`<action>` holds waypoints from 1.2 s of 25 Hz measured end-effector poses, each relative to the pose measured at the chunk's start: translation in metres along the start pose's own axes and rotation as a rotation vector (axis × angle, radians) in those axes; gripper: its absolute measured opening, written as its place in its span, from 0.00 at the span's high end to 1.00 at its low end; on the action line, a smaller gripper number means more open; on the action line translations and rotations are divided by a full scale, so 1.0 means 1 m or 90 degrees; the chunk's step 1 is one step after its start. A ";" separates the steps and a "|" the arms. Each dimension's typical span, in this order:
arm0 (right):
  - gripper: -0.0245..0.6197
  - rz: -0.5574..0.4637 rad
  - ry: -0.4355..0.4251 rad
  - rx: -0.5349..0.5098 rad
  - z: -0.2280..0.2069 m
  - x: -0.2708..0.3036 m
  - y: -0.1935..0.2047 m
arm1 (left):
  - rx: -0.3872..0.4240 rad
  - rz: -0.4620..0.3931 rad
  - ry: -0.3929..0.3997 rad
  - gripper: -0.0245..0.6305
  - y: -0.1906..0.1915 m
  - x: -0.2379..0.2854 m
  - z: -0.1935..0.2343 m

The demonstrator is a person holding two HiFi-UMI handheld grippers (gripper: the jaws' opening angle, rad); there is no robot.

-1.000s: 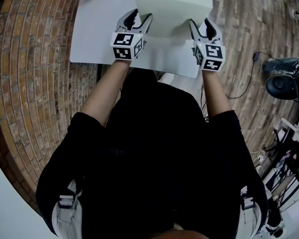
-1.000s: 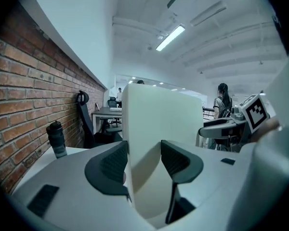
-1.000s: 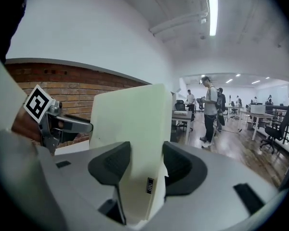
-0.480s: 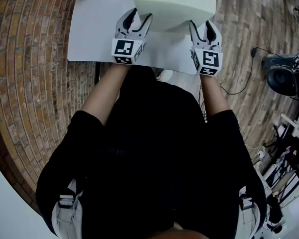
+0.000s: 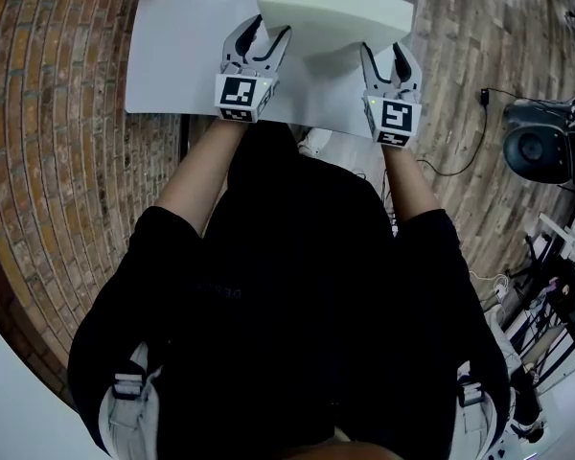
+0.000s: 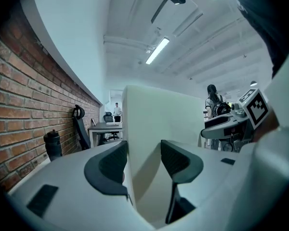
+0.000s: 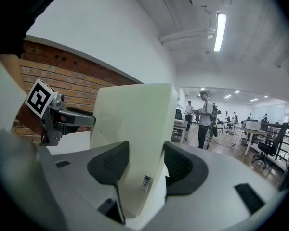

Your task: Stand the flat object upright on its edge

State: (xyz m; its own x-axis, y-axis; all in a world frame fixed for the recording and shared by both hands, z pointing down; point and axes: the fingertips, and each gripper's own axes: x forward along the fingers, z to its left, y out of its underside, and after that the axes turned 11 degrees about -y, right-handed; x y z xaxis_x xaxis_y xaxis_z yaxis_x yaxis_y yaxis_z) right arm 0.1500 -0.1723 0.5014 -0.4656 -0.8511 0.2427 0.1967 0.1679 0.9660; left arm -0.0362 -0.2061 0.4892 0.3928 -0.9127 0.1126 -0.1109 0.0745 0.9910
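Foam slab (image 5: 331,12) looked to be up on its long edge on the white table (image 5: 182,56), close to the table's front edge, though I couldn't swear it wasn't leaning a touch. I'd call this the tail end of the stand-it-up step.

Nearest the table's front edge, the left gripper (image 5: 266,34) was clamped on the slab toward the table's left. The right gripper (image 5: 385,54) was clamped on it toward the table's right. Each one had its dark ribbed pads pressed against the two broad faces, low down.

Next move, I reckon, would be easing the jaws off slowly and evenly, then backing straight out toward the front edge so nothing nudges it over.

The slab looked like soft, pale cream foam: thick, rectangular, matte, with squarish corners and a tiny label by the right jaws. That thick edge should give decent footing. The tabletop was smooth and plain. At the table's far left corner sat a dark bottle (image 6: 53,146).
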 end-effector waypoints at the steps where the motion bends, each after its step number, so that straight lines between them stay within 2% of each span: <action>1: 0.60 0.002 -0.002 -0.005 0.001 0.000 0.002 | -0.001 -0.001 0.000 0.61 0.003 -0.001 0.000; 10: 0.58 0.004 -0.015 0.019 0.007 -0.008 0.019 | 0.007 0.019 0.009 0.61 0.021 -0.011 -0.010; 20: 0.58 -0.010 -0.058 0.072 0.007 -0.012 0.019 | 0.006 0.045 0.032 0.61 0.023 -0.016 -0.012; 30: 0.54 0.002 -0.091 0.085 0.008 -0.008 0.018 | 0.009 0.064 0.055 0.61 0.024 -0.015 -0.008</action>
State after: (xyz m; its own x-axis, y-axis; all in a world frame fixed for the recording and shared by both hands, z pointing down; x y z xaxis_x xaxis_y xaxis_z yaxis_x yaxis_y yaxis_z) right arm 0.1500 -0.1586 0.5174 -0.5844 -0.7731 0.2467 0.0872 0.2425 0.9662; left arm -0.0379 -0.1874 0.5119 0.4560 -0.8629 0.2182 -0.1664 0.1582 0.9733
